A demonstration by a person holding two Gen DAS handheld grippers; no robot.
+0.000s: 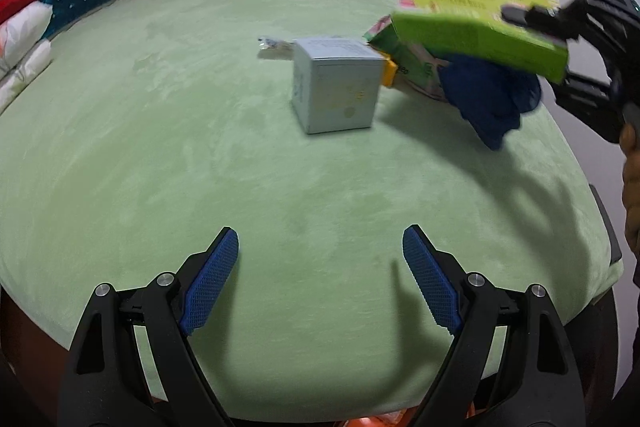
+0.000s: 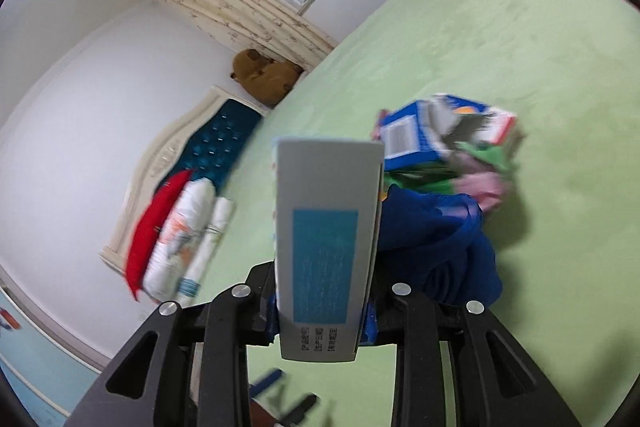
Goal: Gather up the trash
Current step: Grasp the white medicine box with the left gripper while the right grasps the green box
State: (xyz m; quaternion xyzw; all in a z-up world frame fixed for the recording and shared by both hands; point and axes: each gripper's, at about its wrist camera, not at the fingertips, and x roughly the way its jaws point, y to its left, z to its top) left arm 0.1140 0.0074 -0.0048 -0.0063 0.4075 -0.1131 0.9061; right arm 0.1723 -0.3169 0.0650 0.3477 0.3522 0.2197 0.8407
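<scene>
My left tongs [image 1: 320, 279] stand wide apart with nothing between them, low in the frame over the green bed [image 1: 160, 147]. My right tongs [image 2: 320, 323] are clamped on a flat green box [image 1: 480, 35], lifted clear of the bed at the upper right of the left view. Beneath it hangs a dark blue bag [image 1: 492, 99]. A pale blue cube box [image 1: 336, 87] sits mid-frame on the bed, just beside crumpled wrappers [image 1: 404, 63] and a small clear wrapper [image 1: 272, 45] behind.

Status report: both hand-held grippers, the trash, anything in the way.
Left hand-held gripper open, empty. Right hand-held gripper shut on green box, lifted. Grey box on bed, path clear.
</scene>
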